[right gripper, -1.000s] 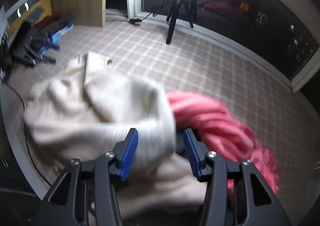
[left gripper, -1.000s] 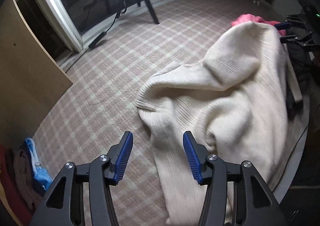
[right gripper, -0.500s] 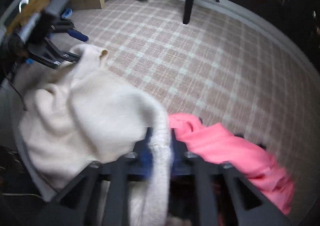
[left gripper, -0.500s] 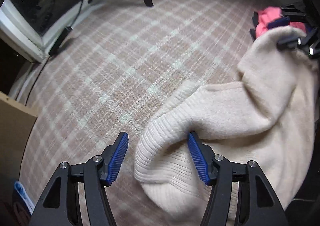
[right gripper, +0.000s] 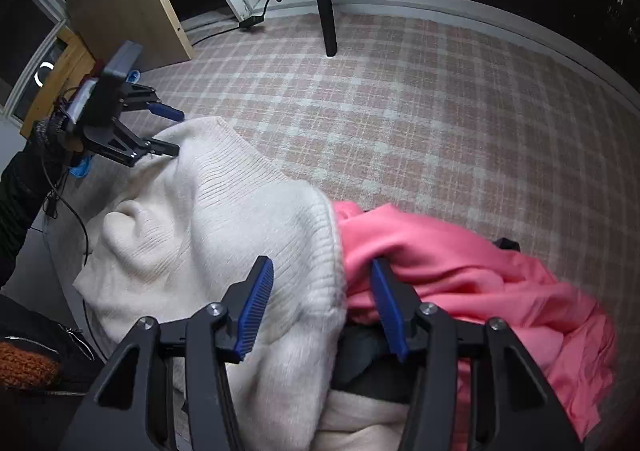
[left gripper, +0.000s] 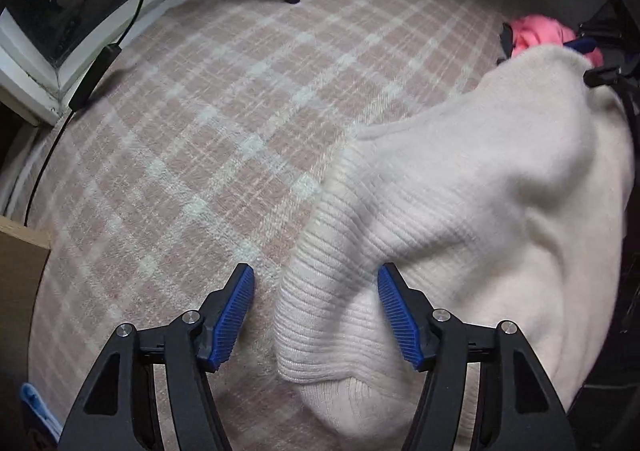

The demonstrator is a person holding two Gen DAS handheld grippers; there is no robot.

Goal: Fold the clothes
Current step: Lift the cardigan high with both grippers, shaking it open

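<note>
My left gripper [left gripper: 316,315] spread wide around the cream sweater [left gripper: 460,211] cuff at lower centre, my right gripper [right gripper: 322,307] also agape astride its ribbed hem, pink garment [right gripper: 460,275] lower right, on plaid carpet [right gripper: 400,111]

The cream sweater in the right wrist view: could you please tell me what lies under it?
Beneath the cream sweater, a pink garment emerges on its right, with dark fabric below its edge. Whatever lies under the sweater's middle is covered.

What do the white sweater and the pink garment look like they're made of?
The sweater looks like a thick, soft rib knit, perhaps wool or acrylic: fine parallel ribs and a fuzzy matte surface show. The pink garment looks like a smooth, matte, fleece-like or jersey fabric, with soft rounded folds and no visible weave.
</note>
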